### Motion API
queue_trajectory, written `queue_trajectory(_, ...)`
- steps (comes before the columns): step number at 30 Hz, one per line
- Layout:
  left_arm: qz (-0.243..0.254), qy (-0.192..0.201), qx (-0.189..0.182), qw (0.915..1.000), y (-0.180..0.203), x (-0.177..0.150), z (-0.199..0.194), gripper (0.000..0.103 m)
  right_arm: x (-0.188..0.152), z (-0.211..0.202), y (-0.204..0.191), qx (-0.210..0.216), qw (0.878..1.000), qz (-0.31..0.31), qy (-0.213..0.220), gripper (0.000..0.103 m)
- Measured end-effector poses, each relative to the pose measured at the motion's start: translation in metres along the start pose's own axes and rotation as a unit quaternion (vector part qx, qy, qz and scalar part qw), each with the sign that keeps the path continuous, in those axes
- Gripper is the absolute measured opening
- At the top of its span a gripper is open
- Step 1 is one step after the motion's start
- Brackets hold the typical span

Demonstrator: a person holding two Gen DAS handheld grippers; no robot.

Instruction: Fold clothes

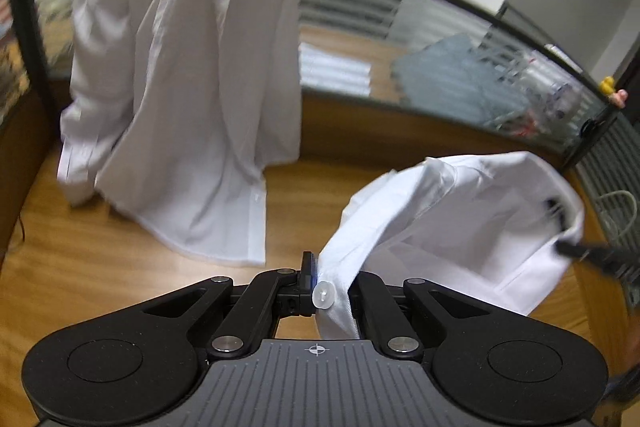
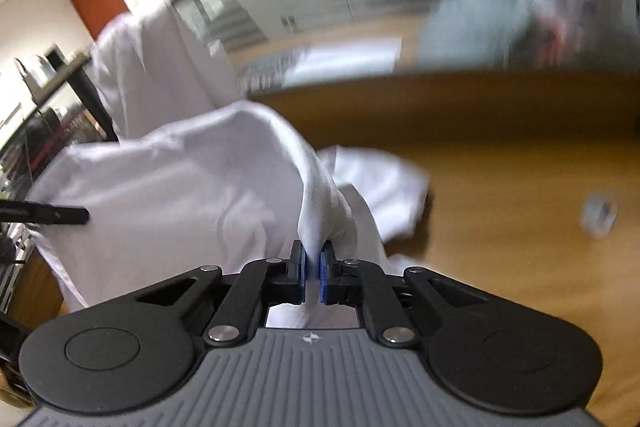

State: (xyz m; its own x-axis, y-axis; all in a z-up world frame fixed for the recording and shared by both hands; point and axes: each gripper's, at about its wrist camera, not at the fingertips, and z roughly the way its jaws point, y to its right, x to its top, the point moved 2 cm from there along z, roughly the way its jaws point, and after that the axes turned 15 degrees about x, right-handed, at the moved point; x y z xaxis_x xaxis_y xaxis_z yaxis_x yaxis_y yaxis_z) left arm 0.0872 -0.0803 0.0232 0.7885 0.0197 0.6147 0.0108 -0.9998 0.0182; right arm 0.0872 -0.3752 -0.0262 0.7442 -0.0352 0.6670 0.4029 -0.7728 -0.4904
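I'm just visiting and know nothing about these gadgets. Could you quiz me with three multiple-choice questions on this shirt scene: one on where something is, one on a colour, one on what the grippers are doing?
1. Where is the second shirt?
A. Draped over the desk partition
B. On the floor
C. In a drawer

2. What colour is the held shirt?
A. Red
B. Black
C. White

3. What state is the left gripper in?
A. Wide open
B. Shut on the shirt's buttoned edge
C. Out of sight

Answers: 1 A, it hangs from the partition's top rail down onto the wooden desk. 2 C, white fabric in both views. 3 B, cloth with a button sits clamped between its fingers.
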Motion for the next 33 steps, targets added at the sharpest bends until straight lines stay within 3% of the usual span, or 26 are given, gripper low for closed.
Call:
queue_trajectory(4, 0.013, 0.044, 0.007, 0.9989, 0.008, 0.024, -0.01, 0.004, 0.05, -0.03, -0.006, -0.013, 0.998, -0.055, 0.027, 0.007)
queue_trajectory(7, 0.018, 0.045, 0.013, 0.9987, 0.017, 0.036, 0.003, 0.004, 0.088, -0.052, -0.01, -0.022, 0.994, -0.095, 0.047, 0.007)
queue_trajectory(14, 0.034, -0.003, 0.048, 0.9983, 0.042, 0.033, 0.069, 0.004, 0.1, 0.02, 0.038, -0.048, 0.993, -0.105, -0.016, 0.007)
queue_trajectory(21, 0.017, -0.046, 0.053, 0.9974, 0.045, 0.025, 0.126, 0.006, 0.085, 0.08, 0.084, -0.053, 0.993, -0.09, -0.06, 0.01)
queue_trajectory(24, 0.016, -0.064, 0.06, 0.996, 0.046, 0.021, 0.139, 0.019, 0.077, 0.097, 0.098, -0.055, 0.992, -0.087, -0.07, 0.014)
queue_trajectory(26, 0.02, -0.064, 0.068, 0.9955, 0.048, 0.019, 0.136, 0.047, 0.073, 0.107, 0.107, -0.056, 0.992, -0.085, -0.076, 0.026)
queue_trajectory(28, 0.031, -0.052, 0.071, 0.9957, 0.051, 0.016, 0.126, 0.065, 0.071, 0.102, 0.106, -0.053, 0.992, -0.088, -0.074, 0.041)
queue_trajectory(33, 0.049, -0.041, 0.054, 0.9965, 0.058, 0.004, 0.096, 0.069, 0.068, 0.054, 0.083, -0.025, 0.992, -0.105, -0.061, 0.054)
